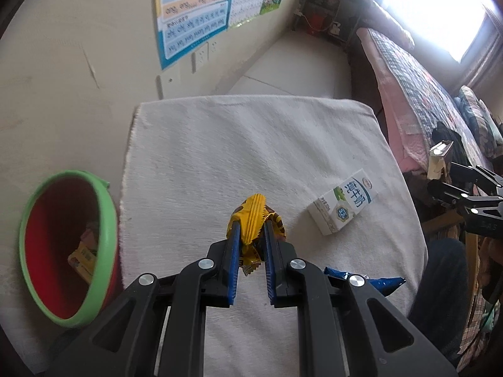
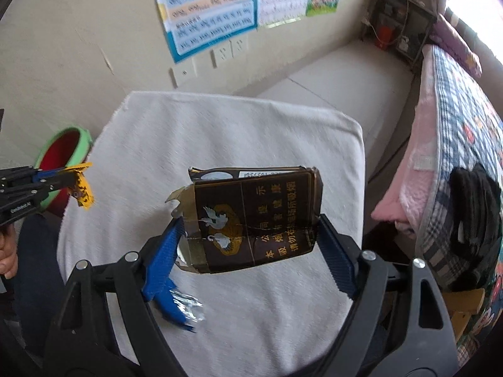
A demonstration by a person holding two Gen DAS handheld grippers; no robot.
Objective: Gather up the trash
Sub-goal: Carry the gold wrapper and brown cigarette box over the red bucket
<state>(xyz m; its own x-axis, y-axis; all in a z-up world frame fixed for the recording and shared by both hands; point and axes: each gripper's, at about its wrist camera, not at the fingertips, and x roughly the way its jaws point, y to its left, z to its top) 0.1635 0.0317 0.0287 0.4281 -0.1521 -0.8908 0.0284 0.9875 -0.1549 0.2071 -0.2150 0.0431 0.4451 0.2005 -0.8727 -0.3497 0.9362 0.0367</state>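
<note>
My left gripper (image 1: 252, 224) is shut on a crumpled yellow snack wrapper (image 1: 251, 210), held a little above the white cloth-covered table (image 1: 251, 141). The right wrist view shows that gripper (image 2: 67, 174) and the wrapper (image 2: 83, 191) at the far left, close to the red bin with a green rim (image 2: 63, 154). My right gripper (image 2: 250, 221) stands wide, its blue pads pressed on the two sides of a torn dark brown cigarette pack (image 2: 254, 216) lifted off the table. A white milk carton (image 1: 342, 204) and a blue wrapper (image 1: 383, 282) lie on the cloth.
The bin (image 1: 107, 220) stands left of the table and holds some trash (image 1: 81, 260). A bed with a patterned quilt (image 1: 424, 94) runs along the right side. A wall with posters (image 1: 195, 9) lies behind the table. A person's hand (image 2: 8, 251) shows at the left edge.
</note>
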